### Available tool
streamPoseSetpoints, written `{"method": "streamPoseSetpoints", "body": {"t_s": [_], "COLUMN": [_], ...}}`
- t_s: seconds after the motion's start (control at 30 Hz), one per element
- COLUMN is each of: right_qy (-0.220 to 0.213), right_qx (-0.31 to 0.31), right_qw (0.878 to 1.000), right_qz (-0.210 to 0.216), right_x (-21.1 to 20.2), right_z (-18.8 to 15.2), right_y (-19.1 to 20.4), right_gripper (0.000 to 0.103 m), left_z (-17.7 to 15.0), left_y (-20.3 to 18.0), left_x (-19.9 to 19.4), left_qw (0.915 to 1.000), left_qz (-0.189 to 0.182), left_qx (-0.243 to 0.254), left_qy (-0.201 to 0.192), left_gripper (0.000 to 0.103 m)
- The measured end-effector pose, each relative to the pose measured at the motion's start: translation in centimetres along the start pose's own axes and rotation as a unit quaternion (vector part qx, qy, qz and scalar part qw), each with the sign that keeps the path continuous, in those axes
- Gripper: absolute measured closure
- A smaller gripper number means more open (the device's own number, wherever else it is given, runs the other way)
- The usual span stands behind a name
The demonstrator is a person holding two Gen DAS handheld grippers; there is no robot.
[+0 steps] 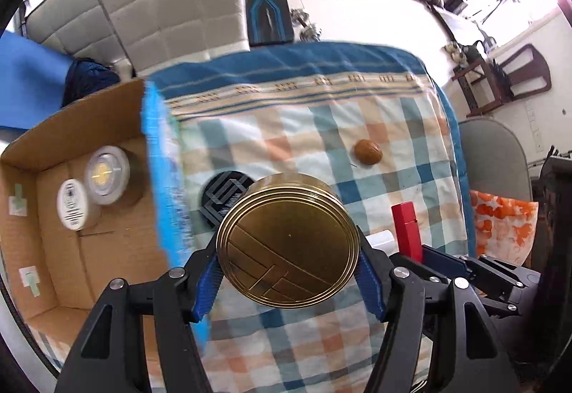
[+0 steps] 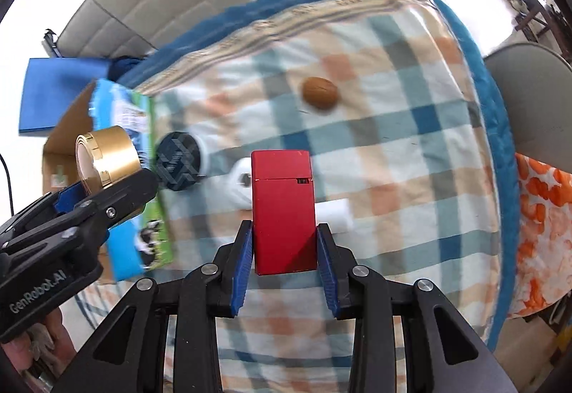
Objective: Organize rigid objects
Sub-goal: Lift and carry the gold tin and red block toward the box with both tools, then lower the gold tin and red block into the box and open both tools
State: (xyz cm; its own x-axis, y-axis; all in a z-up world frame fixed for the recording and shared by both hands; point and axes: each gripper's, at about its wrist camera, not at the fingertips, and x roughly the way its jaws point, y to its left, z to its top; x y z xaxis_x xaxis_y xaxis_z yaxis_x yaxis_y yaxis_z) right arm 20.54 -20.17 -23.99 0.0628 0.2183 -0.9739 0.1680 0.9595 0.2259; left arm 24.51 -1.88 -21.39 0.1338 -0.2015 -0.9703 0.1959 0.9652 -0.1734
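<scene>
My left gripper [image 1: 287, 273] is shut on a round gold tin [image 1: 287, 243] and holds it above the checked cloth; the gold tin also shows in the right wrist view [image 2: 107, 157]. My right gripper [image 2: 285, 250] is shut on a red rectangular case [image 2: 284, 210], which shows in the left wrist view [image 1: 407, 232] at the right. A black round lid with a geometric pattern [image 1: 223, 196] lies on the cloth behind the tin. A brown oval object [image 1: 368, 152] lies further back. A cardboard box [image 1: 46, 243] at the left holds two round containers [image 1: 105, 180].
A white object [image 2: 243, 182] and a white tube [image 2: 334, 210] lie behind the red case. A blue and green carton [image 2: 143, 178] stands along the box's edge. White quilted cushions [image 1: 171, 0] stand behind the table. An orange patterned cloth [image 2: 543, 221] lies at the right.
</scene>
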Motion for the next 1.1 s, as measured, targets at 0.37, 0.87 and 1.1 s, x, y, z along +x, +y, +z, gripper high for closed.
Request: {"method": "streamPoseSetpoints", "body": {"t_s": [0.37, 0.87, 1.1], "right_qy": [-0.019, 0.043, 0.065], "right_qx": [-0.09, -0.111, -0.106], "right_qw": [0.995, 0.993, 0.991], "right_qz": [0.035, -0.01, -0.045], "right_x": [-0.1, 11.0, 16.3], "right_z": [0.4, 1.0, 1.9], "right_y": [16.3, 27.4, 27.3], "right_gripper": [0.067, 0.067, 0.067], "left_z": [-2.5, -4.3, -2.0], "left_y": [13.1, 30.4, 32.5], "left_x": [-6.9, 1.1, 5.8], "left_qw": [0.9957, 0.9837, 0.9826], "left_qz": [0.048, 0.066, 0.073], "left_qx": [-0.067, -0.162, -0.156], "left_qy": [-0.043, 0.04, 0.069], "left_gripper": [0.041, 0.041, 0.041]}}
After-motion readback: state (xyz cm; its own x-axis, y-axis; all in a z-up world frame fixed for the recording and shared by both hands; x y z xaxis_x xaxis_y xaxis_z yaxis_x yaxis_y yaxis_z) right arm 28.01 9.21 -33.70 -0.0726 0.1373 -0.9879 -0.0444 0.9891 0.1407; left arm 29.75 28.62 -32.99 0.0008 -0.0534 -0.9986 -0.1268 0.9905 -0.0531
